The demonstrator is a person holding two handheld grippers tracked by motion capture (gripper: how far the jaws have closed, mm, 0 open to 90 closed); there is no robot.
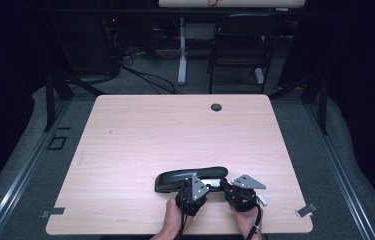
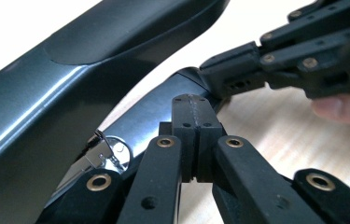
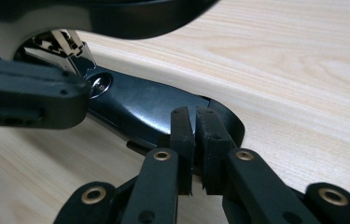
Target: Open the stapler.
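Jaws of both grippers closed, pressing stapler [image 1: 191, 178] base on table [image 1: 140, 135].

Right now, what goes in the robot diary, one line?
stapler: open, on table | left claw: shut, at base | right claw: shut, at base

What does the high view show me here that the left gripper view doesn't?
High view: the whole pale wooden table, its round cable hole, a black chair beyond, and both hands behind the tools. Left gripper view: the shiny metal hinge up close, and the left gripper with jaws pressed together. Both: the long black stapler, swung open, and the right gripper at its base.
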